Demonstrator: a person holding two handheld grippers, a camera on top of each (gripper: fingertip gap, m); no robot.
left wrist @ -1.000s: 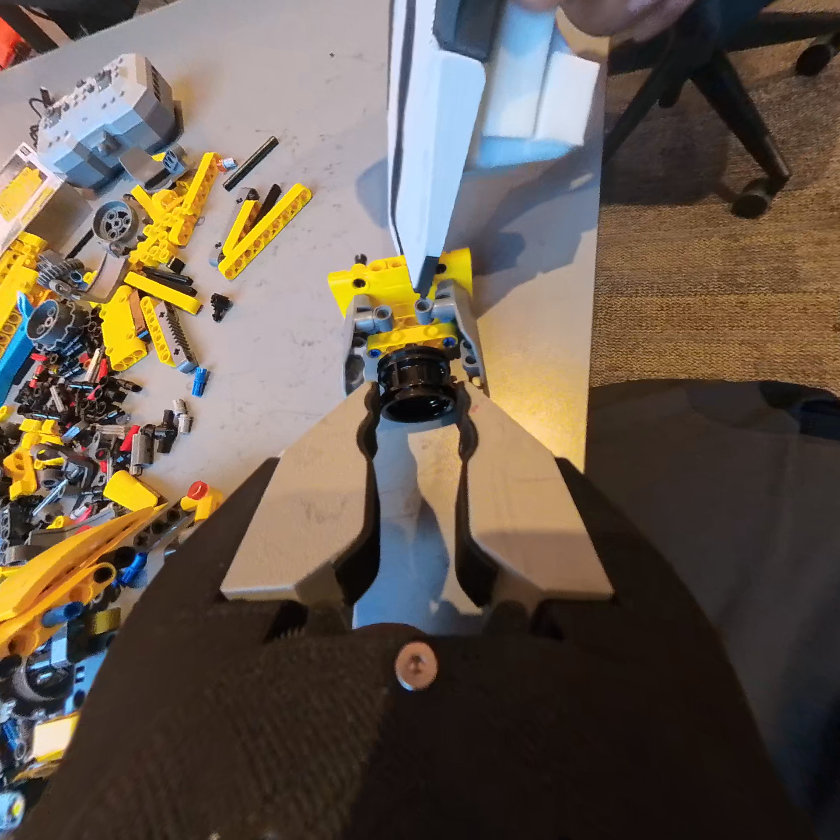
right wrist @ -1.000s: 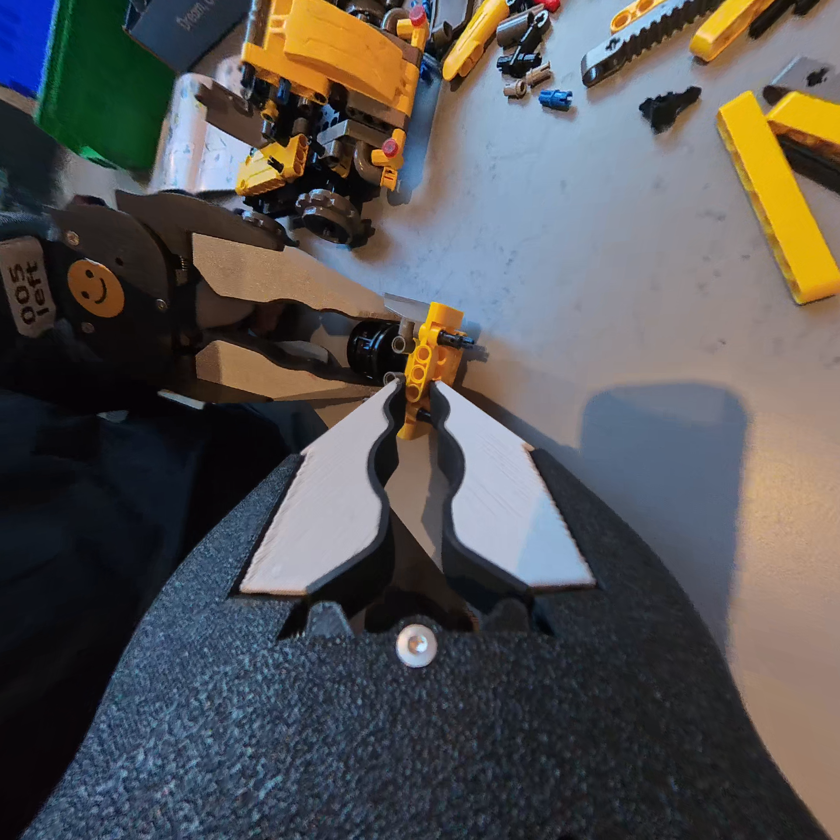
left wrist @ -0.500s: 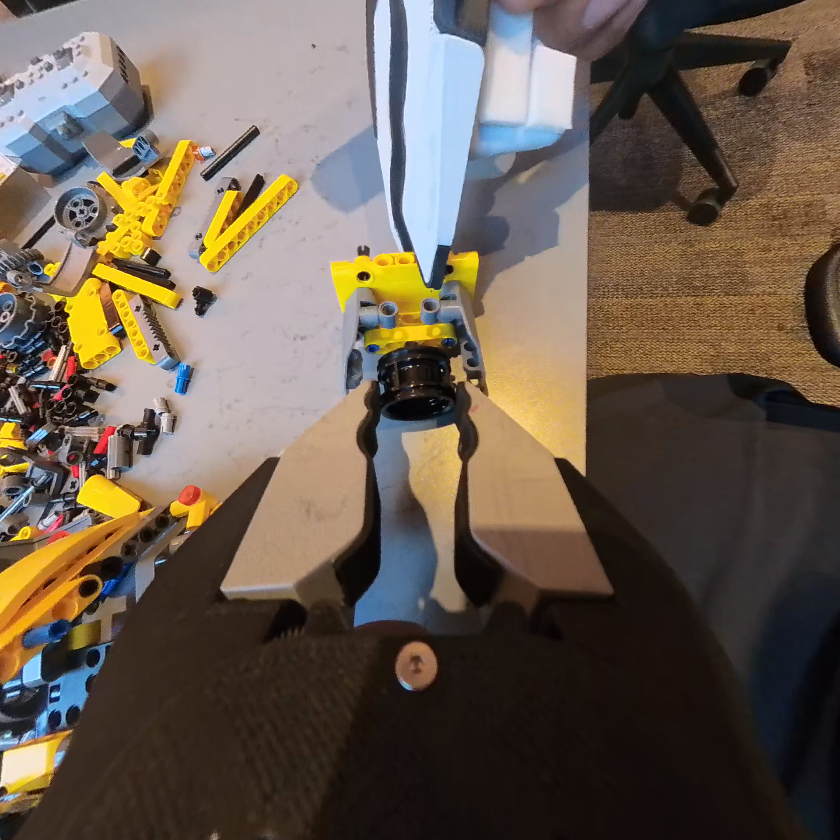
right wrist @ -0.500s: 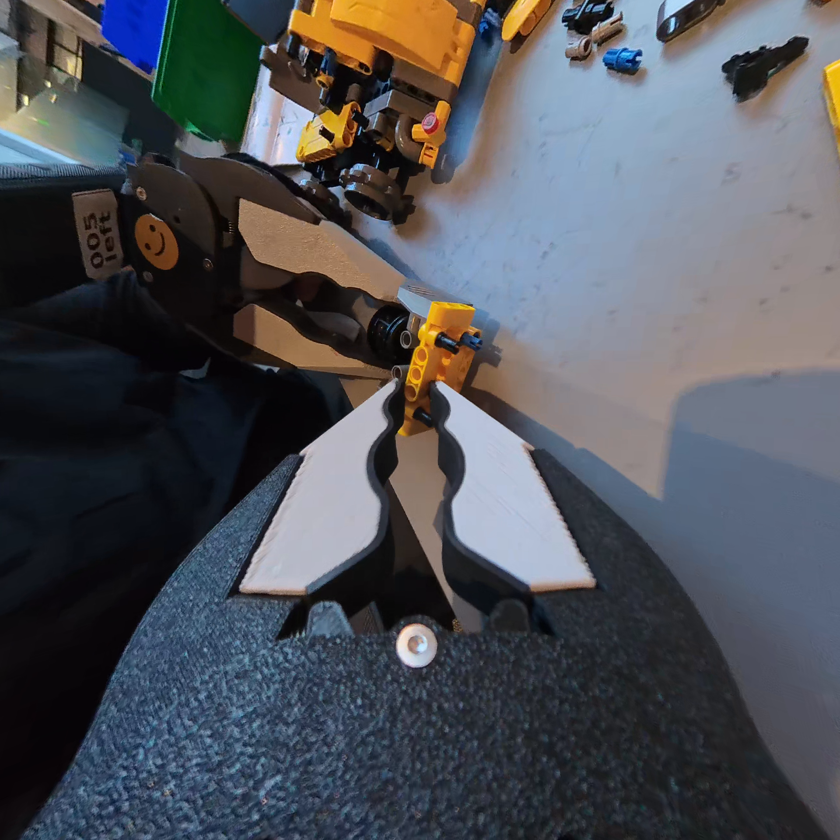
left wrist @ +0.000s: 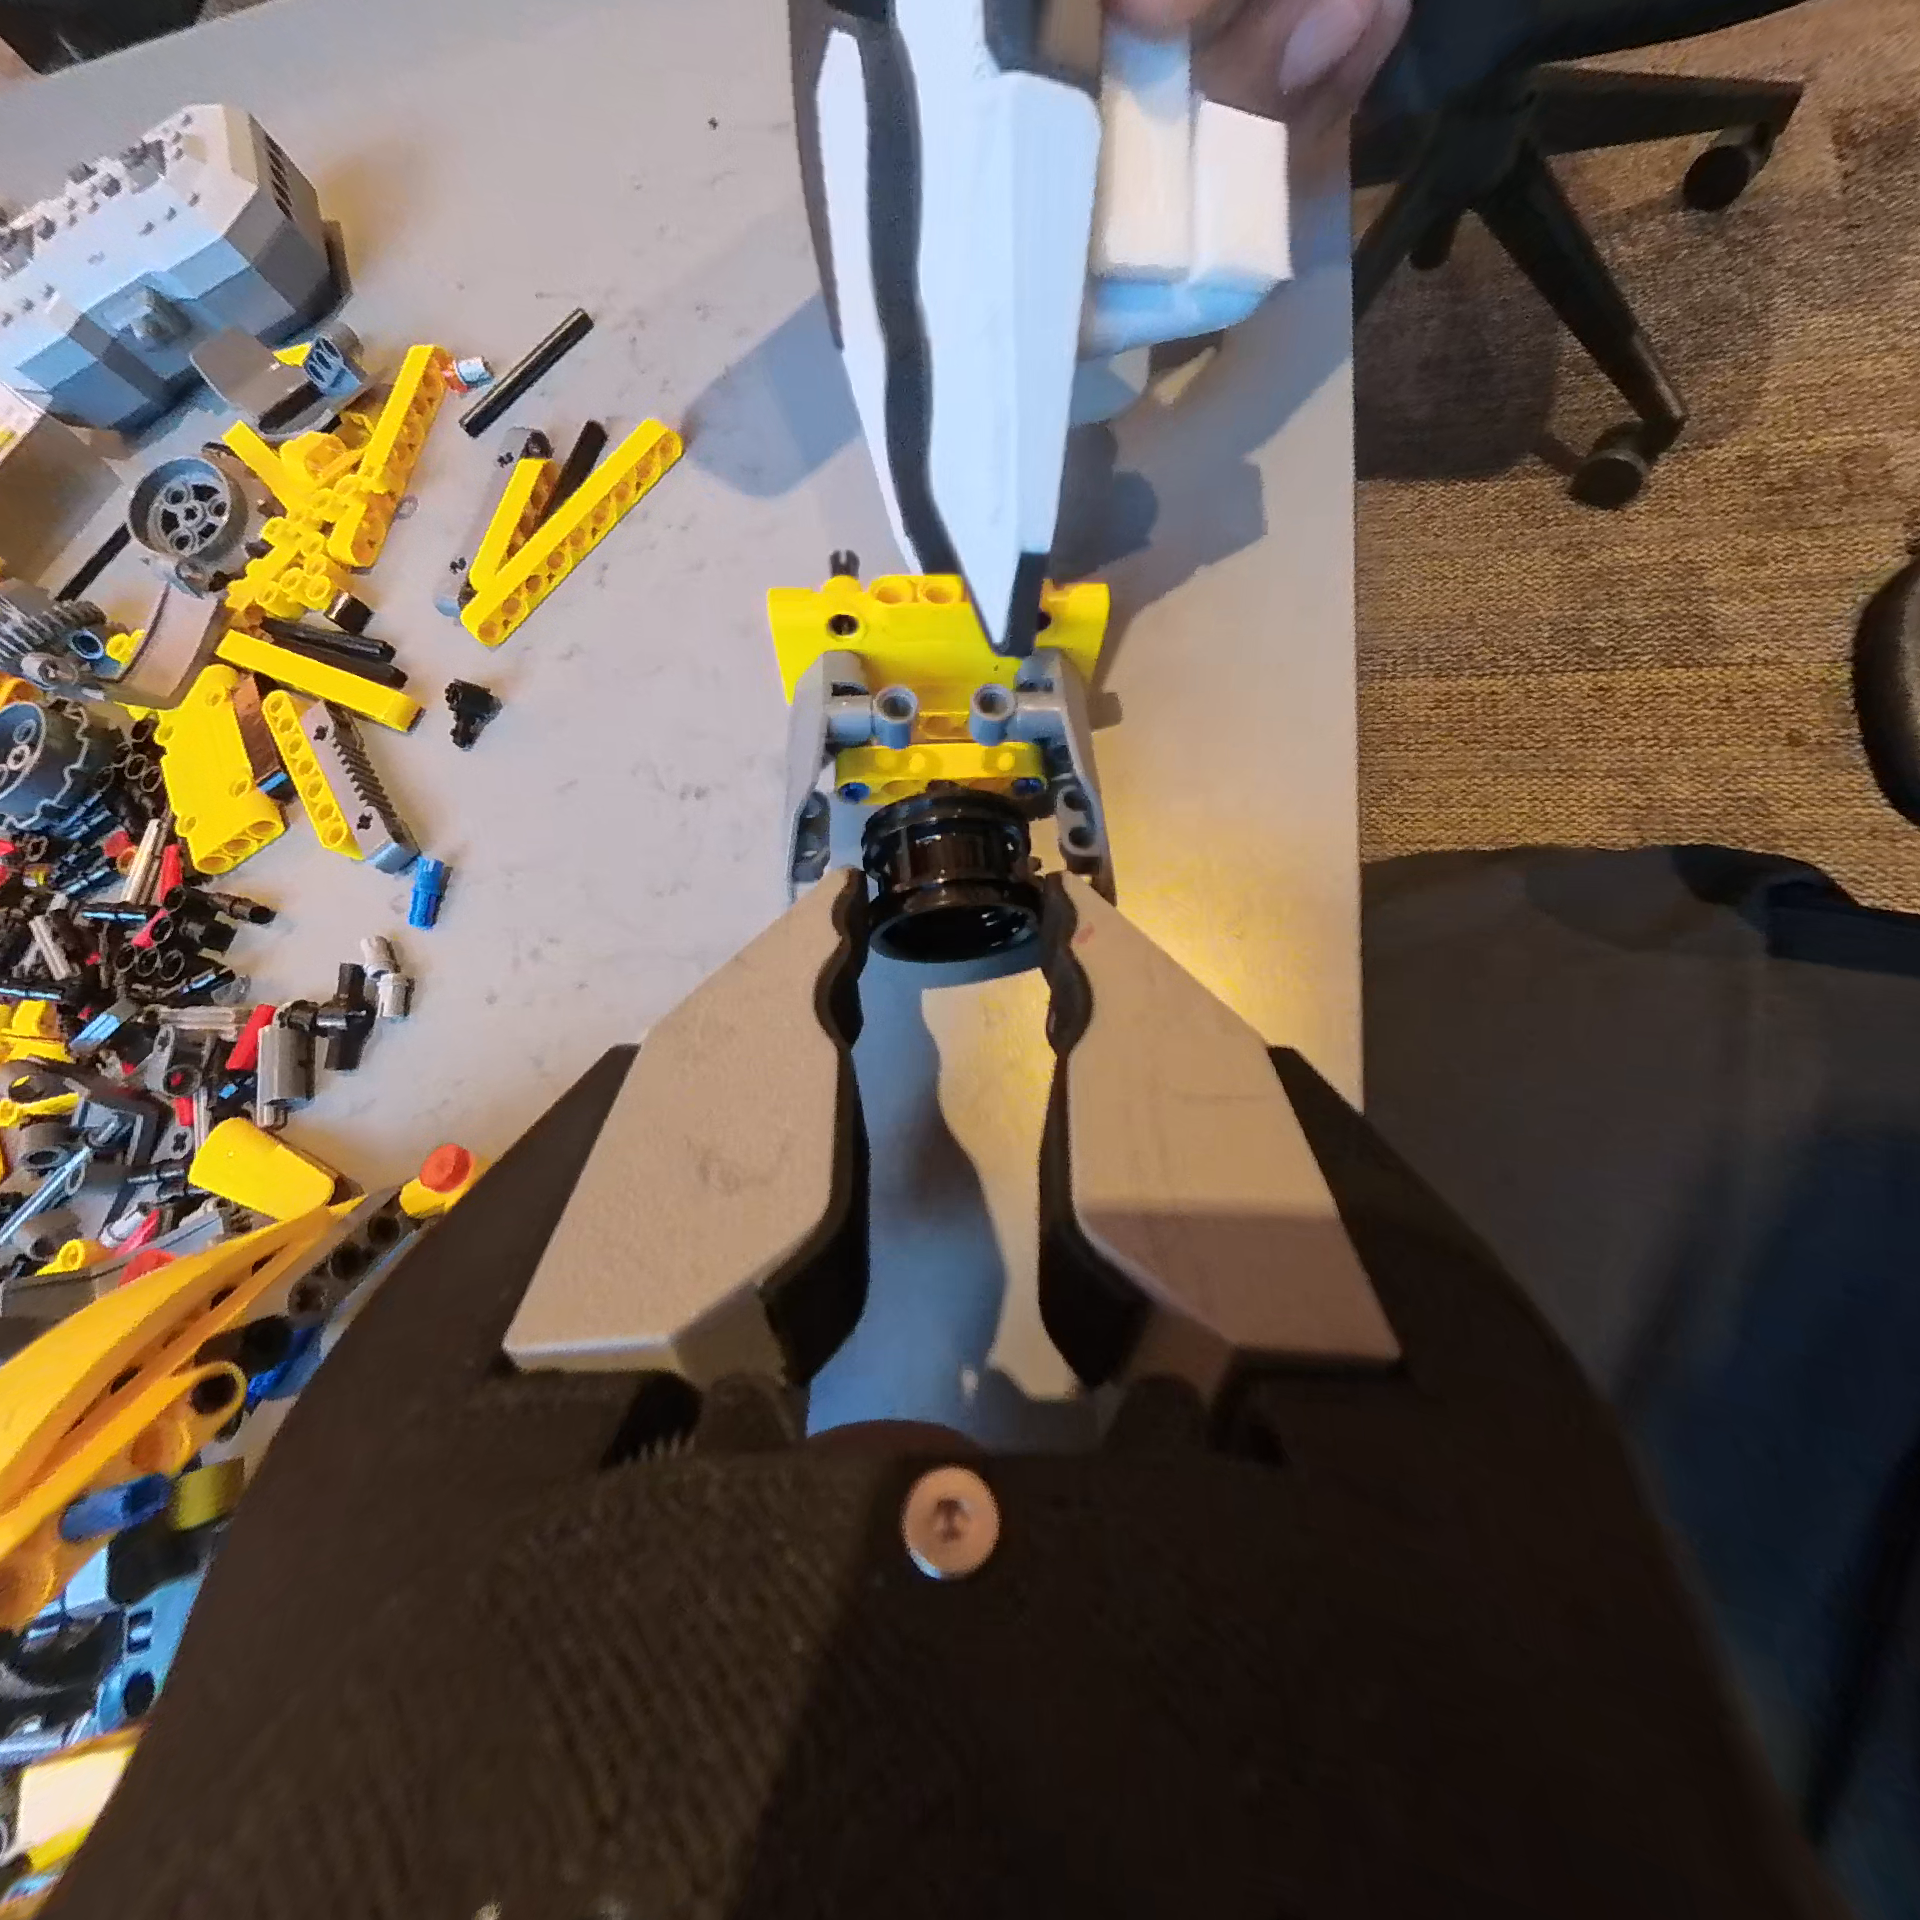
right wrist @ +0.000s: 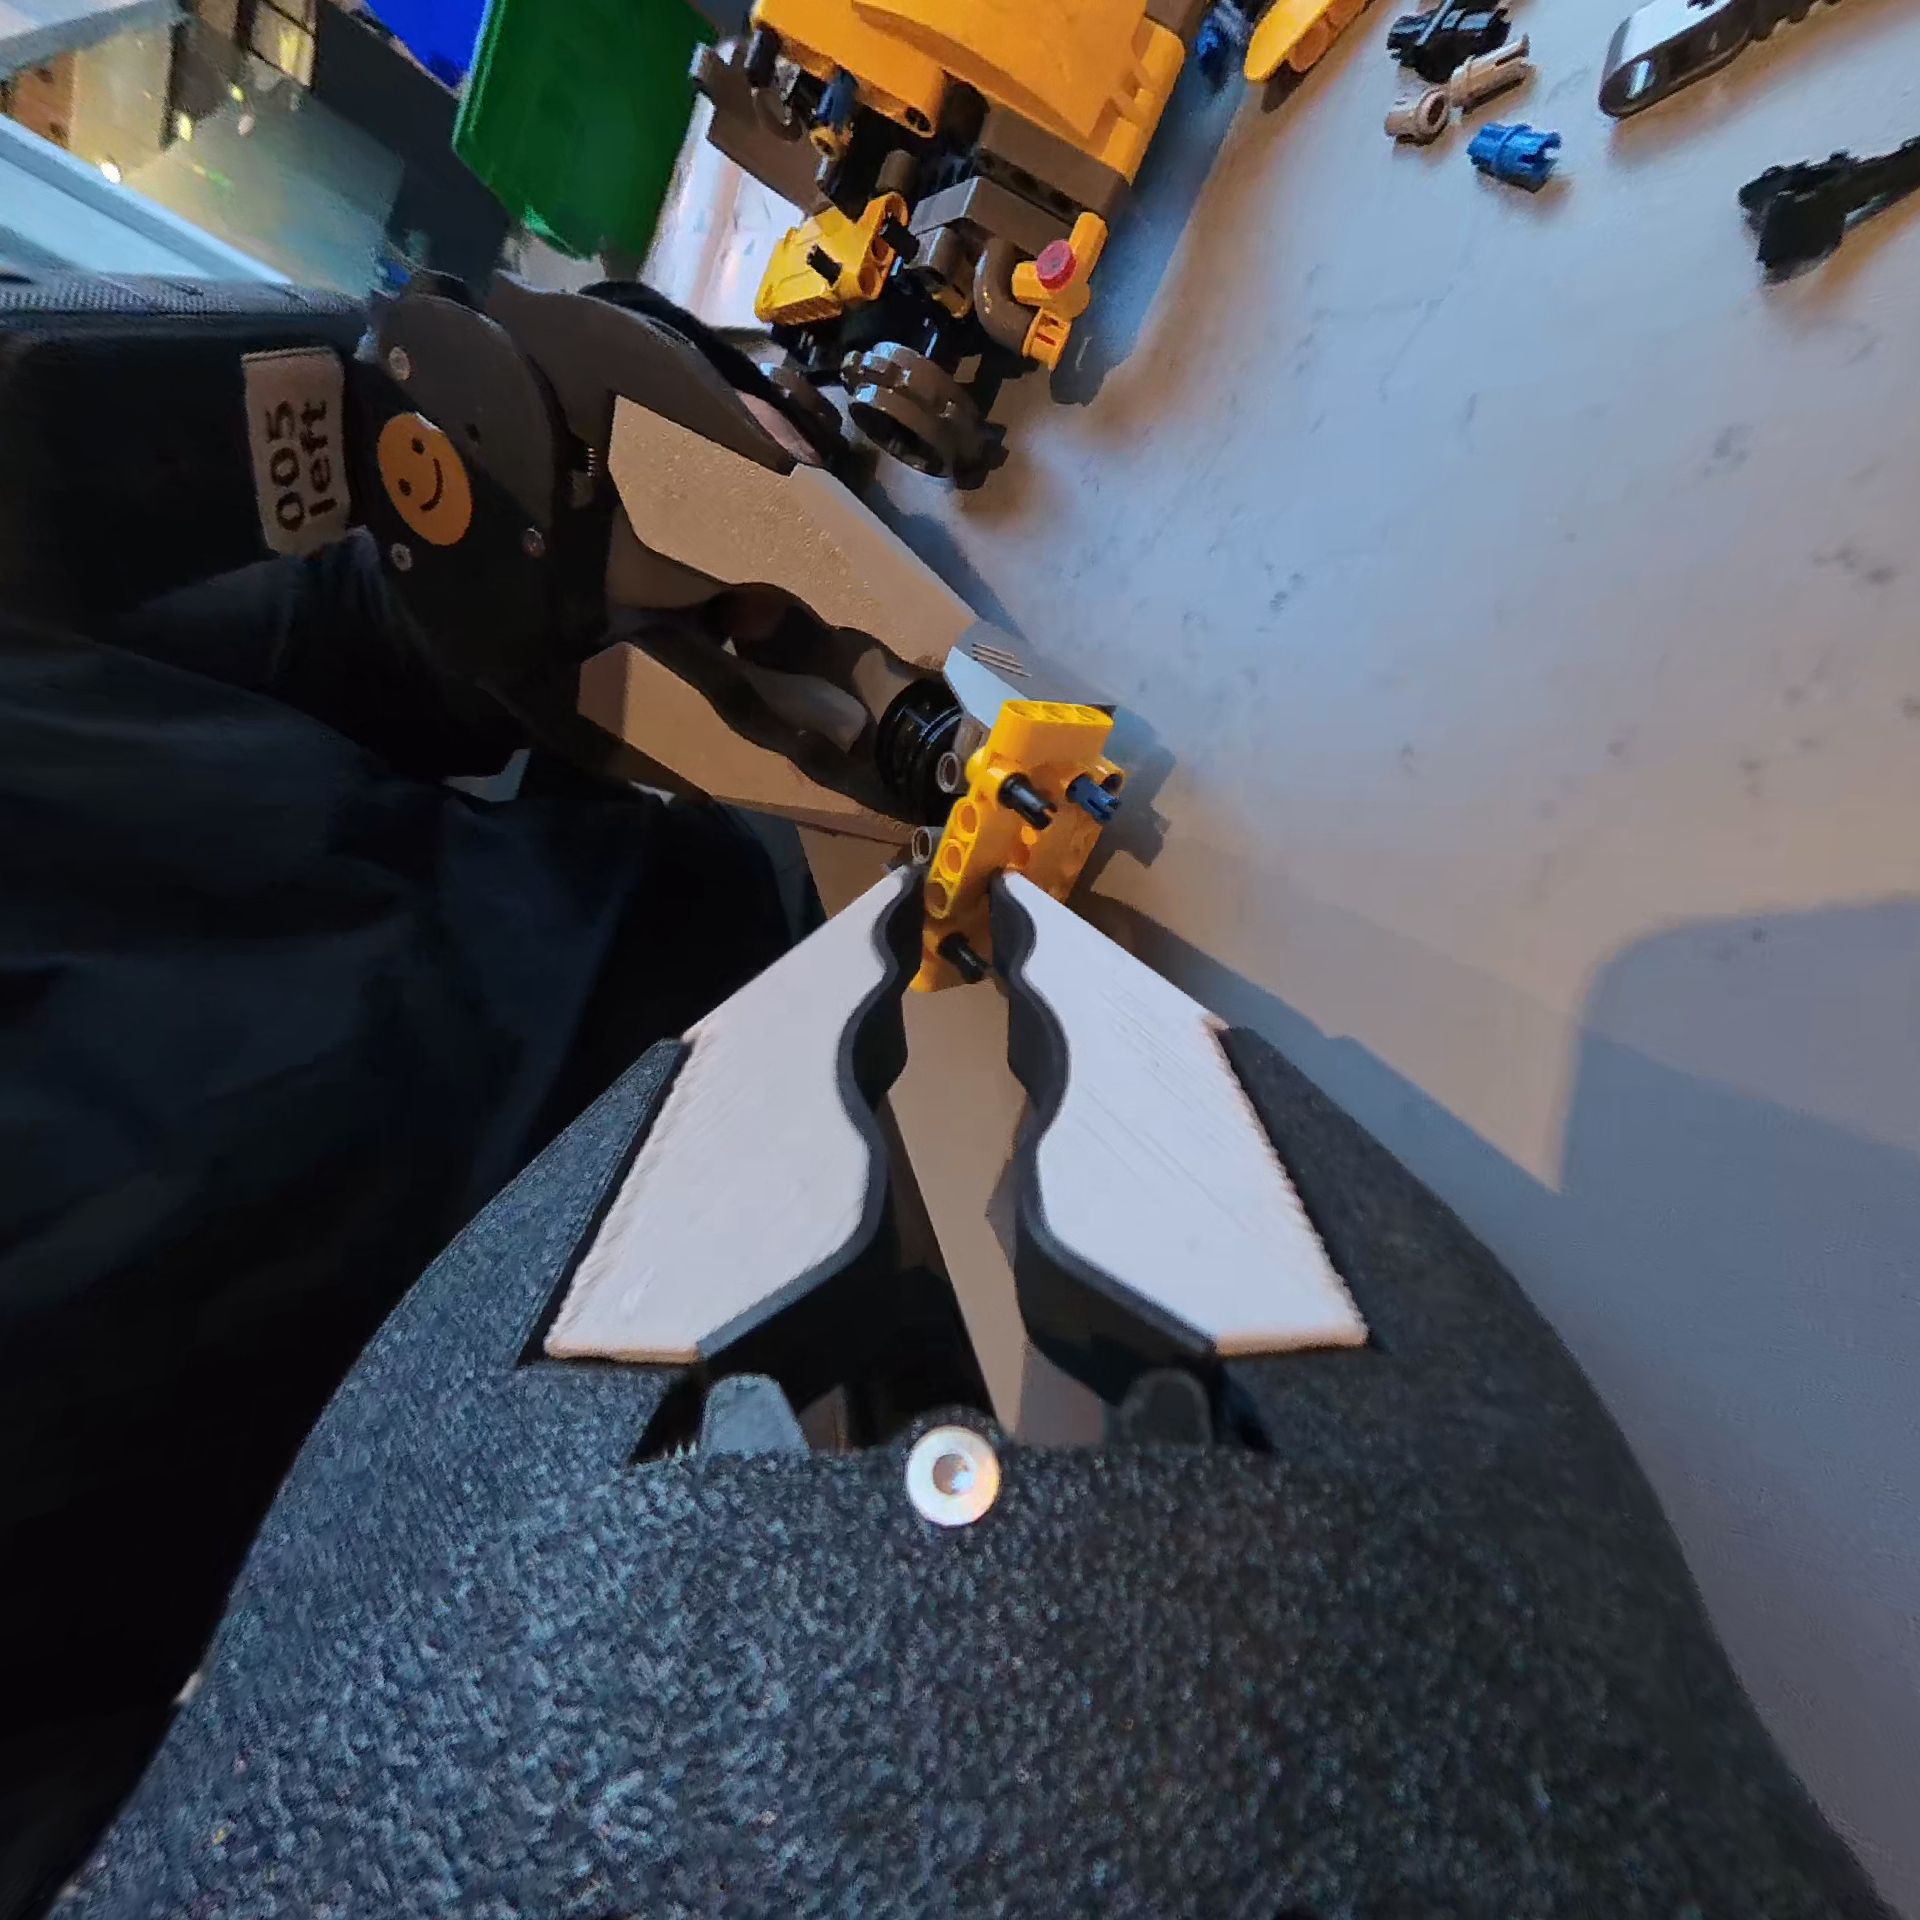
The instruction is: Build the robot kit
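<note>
A small yellow and grey brick assembly [left wrist: 940, 707] with a black wheel hub [left wrist: 951, 883] is held above the grey table [left wrist: 644, 831] near its right edge. My left gripper [left wrist: 951, 914] is shut on the black hub. My right gripper [right wrist: 956, 914] is shut on the assembly's yellow block [right wrist: 997, 831] from the other end. In the left wrist view the right gripper's white fingers [left wrist: 977, 343] come down from the top onto the yellow block. In the right wrist view the left gripper [right wrist: 790, 665] reaches in from the left.
Many loose yellow, black and grey brick pieces [left wrist: 260, 727] lie on the table's left part. A grey motor block [left wrist: 156, 260] stands at the far left. A partly built yellow vehicle [right wrist: 956, 156] sits beyond. An office chair base [left wrist: 1579, 260] stands on carpet to the right. The tips of both grippers are at nearly the same place.
Both grippers keep their hold on the assembly. The right wrist view has tilted and shifted, so the yellow vehicle sits nearer its top middle. The loose pieces drifted slightly in the left view.
</note>
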